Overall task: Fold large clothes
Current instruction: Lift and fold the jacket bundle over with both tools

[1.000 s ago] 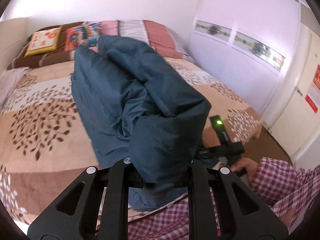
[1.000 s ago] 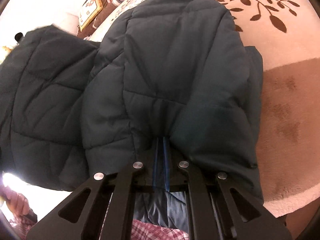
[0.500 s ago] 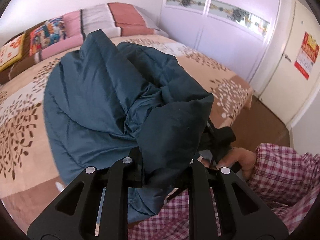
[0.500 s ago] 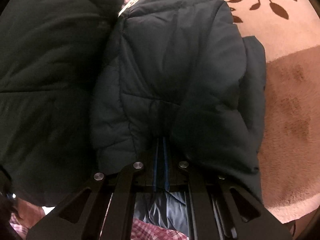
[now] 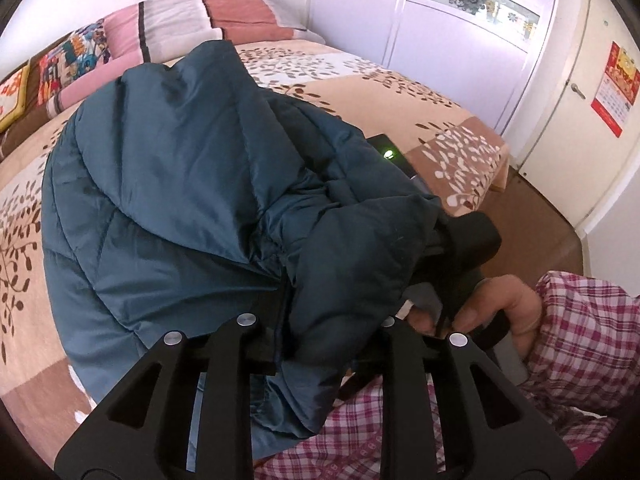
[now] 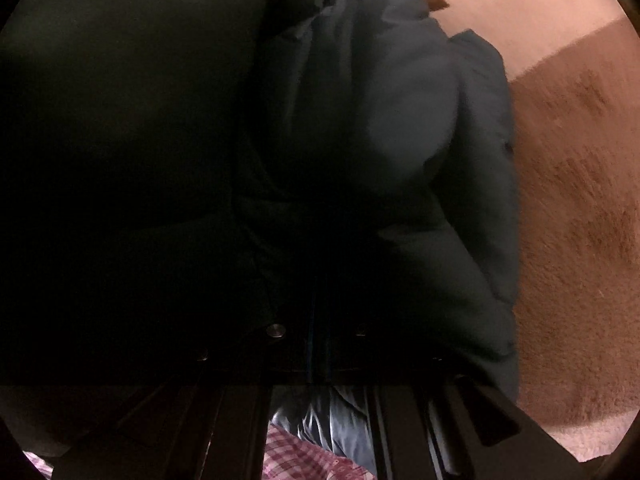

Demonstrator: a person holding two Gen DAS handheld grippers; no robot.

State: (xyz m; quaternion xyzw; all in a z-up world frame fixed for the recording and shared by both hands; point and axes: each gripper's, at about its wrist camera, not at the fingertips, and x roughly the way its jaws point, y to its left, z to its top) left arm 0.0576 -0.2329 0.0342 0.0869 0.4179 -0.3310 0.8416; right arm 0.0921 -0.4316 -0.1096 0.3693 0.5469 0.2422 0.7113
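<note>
A dark teal quilted jacket (image 5: 180, 184) lies bunched on the patterned bed (image 5: 360, 92). A thick fold of it sits between the jaws of my left gripper (image 5: 316, 320), which are opening; the fabric hides the fingertips. The right gripper's black body (image 5: 468, 240) shows just right of that fold, held by a hand (image 5: 500, 304). In the right wrist view the jacket (image 6: 380, 140) fills most of the dark picture. My right gripper (image 6: 318, 344) is shut on its hem, with the blue pads pressed together.
Striped pillows (image 5: 224, 12) lie at the head of the bed. White wardrobe doors (image 5: 440, 32) and a door with a red calendar (image 5: 616, 88) stand to the right, beyond a strip of brown floor (image 5: 540, 216). A plaid sleeve (image 5: 580, 328) is close at the lower right.
The left gripper has carried its fold down and right, close to the right hand. In the right wrist view that fold has swung over the left half and darkened the picture.
</note>
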